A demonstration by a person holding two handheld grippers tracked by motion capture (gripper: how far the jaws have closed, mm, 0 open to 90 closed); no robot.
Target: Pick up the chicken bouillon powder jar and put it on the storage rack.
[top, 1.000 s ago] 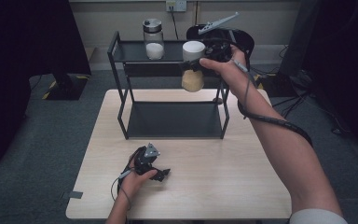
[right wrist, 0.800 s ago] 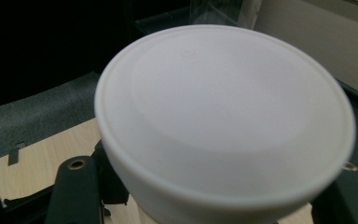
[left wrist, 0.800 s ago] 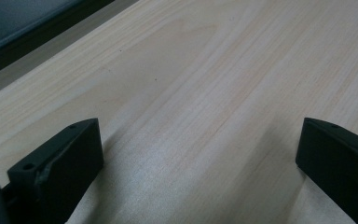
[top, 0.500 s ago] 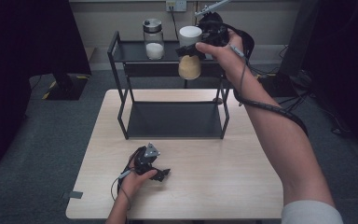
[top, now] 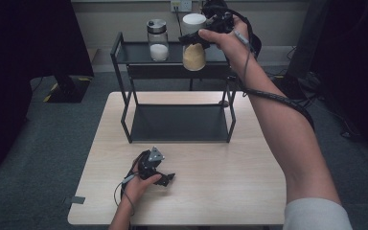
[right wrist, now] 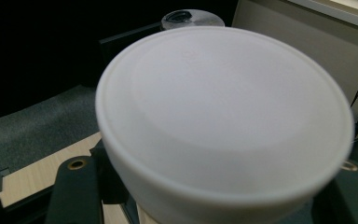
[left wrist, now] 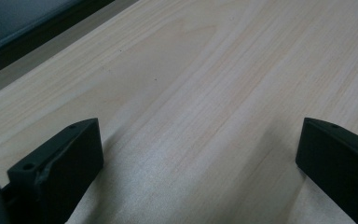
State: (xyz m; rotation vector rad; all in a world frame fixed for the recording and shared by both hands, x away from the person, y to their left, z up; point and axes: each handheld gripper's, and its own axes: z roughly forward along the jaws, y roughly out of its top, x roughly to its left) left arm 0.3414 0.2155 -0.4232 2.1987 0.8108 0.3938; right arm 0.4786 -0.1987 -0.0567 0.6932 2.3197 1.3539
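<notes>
So the right gripper (top: 197,39) has its jaws clamped tight around a clear glass jar with a white lid and tan powder inside (top: 193,42), holding it upright in the air just above the top shelf of the black metal two-tier rack (top: 172,69), right of a silver-lidded glass jar of white powder (top: 157,40) standing on that shelf. Meanwhile the left gripper (top: 165,178) just sits on the light wooden table (top: 230,191) near the front edge, jaws spread wide with nothing between them.

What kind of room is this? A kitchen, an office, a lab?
Probably a lab or office corner set up for recording, not a kitchen: a lone wooden table on grey carpet, a bare black metal rack holding a jar, and a wall socket behind.
</notes>
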